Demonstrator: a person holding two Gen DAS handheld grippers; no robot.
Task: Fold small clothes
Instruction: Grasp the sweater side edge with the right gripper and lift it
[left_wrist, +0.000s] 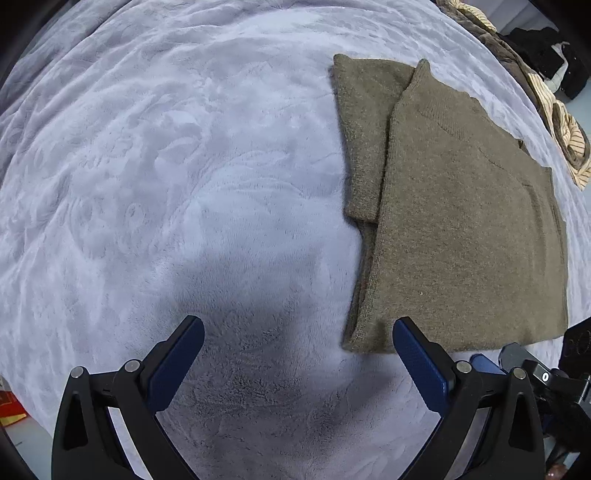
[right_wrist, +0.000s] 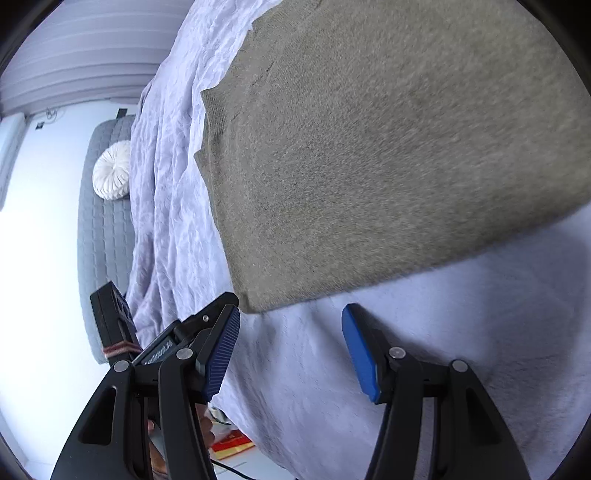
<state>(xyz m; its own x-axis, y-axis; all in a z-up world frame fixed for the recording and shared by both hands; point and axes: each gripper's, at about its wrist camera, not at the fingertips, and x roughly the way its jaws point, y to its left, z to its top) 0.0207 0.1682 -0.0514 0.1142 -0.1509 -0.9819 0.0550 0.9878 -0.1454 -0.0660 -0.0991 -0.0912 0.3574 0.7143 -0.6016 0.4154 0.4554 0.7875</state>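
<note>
Left wrist view: one olive knit sweater (left_wrist: 454, 229) lies part-folded on lavender blanket (left_wrist: 184, 166) | handling: soft, limp, light, likely clings; pinch near hem corner (right_wrist: 255, 302) | count: one sweater, two grippers | left gripper (left_wrist: 298, 334) and right gripper (right_wrist: 291, 317) spread wide, empty, beside hem

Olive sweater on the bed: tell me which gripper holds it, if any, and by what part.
Neither. The left gripper and right gripper are both open and empty, near the olive sweater, which lies partly folded on the lavender blanket.
</note>
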